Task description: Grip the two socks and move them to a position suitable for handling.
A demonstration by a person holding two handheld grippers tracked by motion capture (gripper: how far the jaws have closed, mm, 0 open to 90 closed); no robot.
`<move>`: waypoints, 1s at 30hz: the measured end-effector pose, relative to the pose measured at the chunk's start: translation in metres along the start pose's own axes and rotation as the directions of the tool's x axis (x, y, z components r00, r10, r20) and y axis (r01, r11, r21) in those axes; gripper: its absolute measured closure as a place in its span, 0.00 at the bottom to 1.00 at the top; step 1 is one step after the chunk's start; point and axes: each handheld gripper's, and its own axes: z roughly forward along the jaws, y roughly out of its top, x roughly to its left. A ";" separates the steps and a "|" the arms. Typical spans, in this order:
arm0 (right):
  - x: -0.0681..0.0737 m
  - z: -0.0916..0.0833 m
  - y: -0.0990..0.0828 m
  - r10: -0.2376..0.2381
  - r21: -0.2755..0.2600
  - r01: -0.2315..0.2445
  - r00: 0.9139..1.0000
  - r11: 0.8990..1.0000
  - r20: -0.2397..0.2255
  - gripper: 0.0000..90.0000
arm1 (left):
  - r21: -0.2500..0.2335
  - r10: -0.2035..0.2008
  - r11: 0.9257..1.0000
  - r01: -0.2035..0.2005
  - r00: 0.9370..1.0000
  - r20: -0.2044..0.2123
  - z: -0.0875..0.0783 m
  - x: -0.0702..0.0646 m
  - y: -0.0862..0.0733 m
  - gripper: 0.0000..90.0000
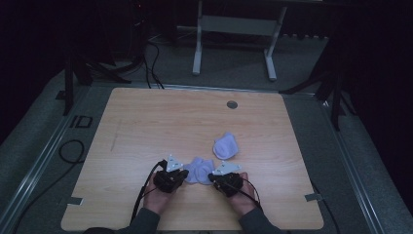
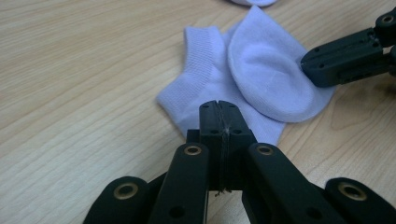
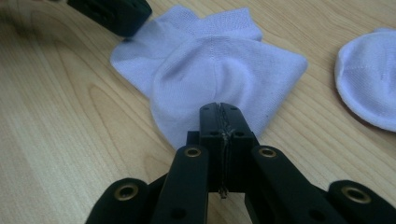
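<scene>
Both the left tool (image 2: pixel 218 108) and right tool (image 3: pixel 219 110) are pressed together, each at an edge of the near sock (image 1: pixel 200 170), seemingly pinching it; it lies crumpled on the desk (image 1: pixel 146 122), second sock (image 1: pixel 226 146) untouched beyond; pairing looks barely begun

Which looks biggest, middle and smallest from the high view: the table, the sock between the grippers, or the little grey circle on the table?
1. The table, by far the largest.
2. The sock between the grippers.
3. The grey circle, the smallest, though it lies farther from the camera.
</scene>
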 end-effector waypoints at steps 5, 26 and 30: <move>0.001 0.000 0.000 0.006 -0.001 -0.006 1.000 1.000 -0.005 0.98 | 0.011 0.004 1.000 -0.004 1.000 0.007 0.003 0.001 0.000 0.99; 0.021 0.007 0.025 -0.047 -0.015 0.046 0.997 0.999 -0.065 0.81 | 0.007 0.004 1.000 -0.004 1.000 0.004 0.003 0.001 -0.002 0.99; 0.023 0.016 0.029 -0.050 0.006 0.051 0.996 0.999 -0.071 0.78 | 0.006 0.004 1.000 -0.004 1.000 0.004 0.003 0.001 -0.002 1.00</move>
